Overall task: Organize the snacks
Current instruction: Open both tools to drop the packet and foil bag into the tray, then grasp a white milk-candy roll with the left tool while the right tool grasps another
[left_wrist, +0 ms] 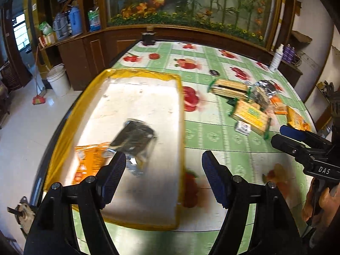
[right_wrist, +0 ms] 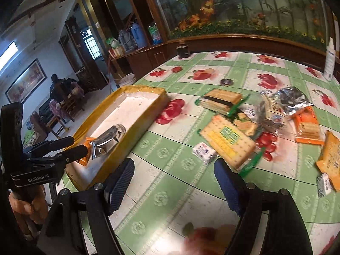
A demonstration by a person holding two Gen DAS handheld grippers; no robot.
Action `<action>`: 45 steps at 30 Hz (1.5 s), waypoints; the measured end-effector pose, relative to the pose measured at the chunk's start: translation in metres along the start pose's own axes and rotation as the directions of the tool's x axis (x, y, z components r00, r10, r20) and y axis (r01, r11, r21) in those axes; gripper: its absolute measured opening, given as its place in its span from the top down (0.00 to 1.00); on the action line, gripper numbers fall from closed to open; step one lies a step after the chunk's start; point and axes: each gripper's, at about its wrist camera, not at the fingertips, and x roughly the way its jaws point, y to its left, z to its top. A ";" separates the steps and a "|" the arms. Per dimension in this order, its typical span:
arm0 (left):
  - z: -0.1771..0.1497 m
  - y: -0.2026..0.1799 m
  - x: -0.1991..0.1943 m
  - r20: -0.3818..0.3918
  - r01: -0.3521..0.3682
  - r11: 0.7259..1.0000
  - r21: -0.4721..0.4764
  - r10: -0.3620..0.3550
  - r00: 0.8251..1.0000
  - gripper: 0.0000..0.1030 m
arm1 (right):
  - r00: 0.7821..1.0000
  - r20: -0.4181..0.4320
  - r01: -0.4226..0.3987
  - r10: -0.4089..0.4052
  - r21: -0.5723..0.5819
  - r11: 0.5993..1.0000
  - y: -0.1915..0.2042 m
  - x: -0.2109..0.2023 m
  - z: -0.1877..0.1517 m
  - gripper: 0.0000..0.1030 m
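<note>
While your snacks lie scattered over the fruit-print table (right_wrist: 170, 191), the far rim carries a dark jar (right_wrist: 183, 51), a white spray bottle (right_wrist: 329, 59) and a small dark lid (right_wrist: 227, 82), all well apart from the pile. That pile sits to the right of the tray: a striped biscuit pack (right_wrist: 222, 101), a green-labelled cracker pack (right_wrist: 228, 140), a crumpled silver bag (right_wrist: 286, 99), orange packs (right_wrist: 308, 127) and a small white packet (right_wrist: 204, 152) just beside the cracker pack. The yellow-rimmed tray (left_wrist: 63, 127) rests at the table's left edge, and in it lie a silver foil packet (left_wrist: 133, 142) and an orange packet (left_wrist: 91, 161), touching. Your left gripper (left_wrist: 163, 178) hovers over the tray's near end, jaws released with nothing between them. Your right gripper (right_wrist: 174, 182) hangs over bare cloth, jaws parted wide and empty, the cracker pack just ahead of its right finger. Open cloth lies between tray and pile.
</note>
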 end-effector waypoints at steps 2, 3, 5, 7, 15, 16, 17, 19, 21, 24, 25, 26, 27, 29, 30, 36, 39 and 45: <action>0.000 -0.014 0.001 -0.007 0.029 0.999 0.014 -0.029 1.000 0.28 | 1.000 0.003 0.025 -0.025 0.022 0.999 -0.013 -0.009 -0.006 0.23; 0.001 -0.021 0.003 -0.009 0.043 0.999 0.025 -0.042 0.999 0.28 | 0.999 0.007 0.032 -0.032 0.030 0.999 -0.017 -0.013 -0.009 0.23; 0.002 -0.036 0.005 -0.015 0.064 0.997 0.050 -0.064 0.998 0.28 | 0.998 0.011 0.055 -0.056 0.040 0.998 -0.027 -0.020 -0.015 0.23; 0.002 -0.049 0.006 -0.019 0.084 0.994 0.071 -0.083 0.996 0.28 | 0.997 0.011 0.072 -0.073 0.057 0.996 -0.037 -0.024 -0.021 0.23; 0.002 -0.090 0.015 -0.050 0.134 0.983 0.124 -0.129 0.990 0.28 | 0.992 0.028 0.119 -0.123 0.132 0.984 -0.077 -0.050 -0.042 0.23; 0.002 -0.094 0.016 -0.052 0.136 0.982 0.129 -0.130 0.990 0.28 | 0.991 0.029 0.124 -0.130 0.138 0.983 -0.080 -0.052 -0.044 0.23; 0.002 -0.096 0.016 -0.053 0.136 0.982 0.134 -0.130 0.990 0.28 | 0.990 0.030 0.132 -0.138 0.145 0.981 -0.084 -0.055 -0.045 0.23; 0.002 -0.101 0.017 -0.053 0.134 0.981 0.143 -0.127 0.990 0.28 | 0.988 0.035 0.143 -0.150 0.156 0.977 -0.090 -0.061 -0.048 0.23; 0.001 -0.104 0.019 -0.053 0.125 0.981 0.150 -0.119 0.992 0.28 | 0.986 0.037 0.153 -0.162 0.169 0.974 -0.097 -0.066 -0.050 0.23; 0.002 -0.108 0.022 -0.061 0.125 0.980 0.152 -0.116 0.991 0.28 | 0.984 0.039 0.165 -0.175 0.185 0.969 -0.105 -0.072 -0.053 0.23; 0.002 -0.109 0.023 -0.062 0.124 0.980 0.153 -0.115 0.991 0.28 | 0.983 0.039 0.168 -0.179 0.189 0.967 -0.108 -0.074 -0.054 0.23; 0.002 -0.111 0.024 -0.062 0.121 0.981 0.155 -0.112 0.992 0.28 | 0.983 0.039 0.171 -0.181 0.192 0.966 -0.110 -0.075 -0.055 0.23; 0.002 -0.112 0.025 -0.063 0.117 0.981 0.156 -0.108 0.992 0.28 | 0.982 0.038 0.173 -0.184 0.197 0.965 -0.112 -0.076 -0.056 0.23; 0.002 -0.114 0.027 -0.065 0.115 0.981 0.157 -0.106 0.992 0.28 | 0.981 0.036 0.178 -0.189 0.203 0.963 -0.117 -0.077 -0.057 0.23; 0.002 -0.115 0.029 -0.067 0.116 0.981 0.157 -0.107 0.992 0.28 | 0.981 0.035 0.181 -0.192 0.204 0.962 -0.118 -0.078 -0.058 0.23; 0.003 -0.119 0.041 -0.072 0.114 0.981 0.157 -0.103 0.992 0.28 | 0.978 0.031 0.196 -0.207 0.205 0.959 -0.129 -0.079 -0.060 0.23; 0.003 -0.120 0.052 -0.087 0.126 0.980 0.154 -0.114 0.990 0.28 | 0.976 0.013 0.209 -0.216 0.201 0.957 -0.138 -0.074 -0.061 0.23; 0.008 -0.123 0.074 -0.104 0.136 0.978 0.158 -0.121 0.987 0.29 | 0.972 -0.021 0.235 -0.235 0.184 0.954 -0.151 -0.060 -0.055 0.23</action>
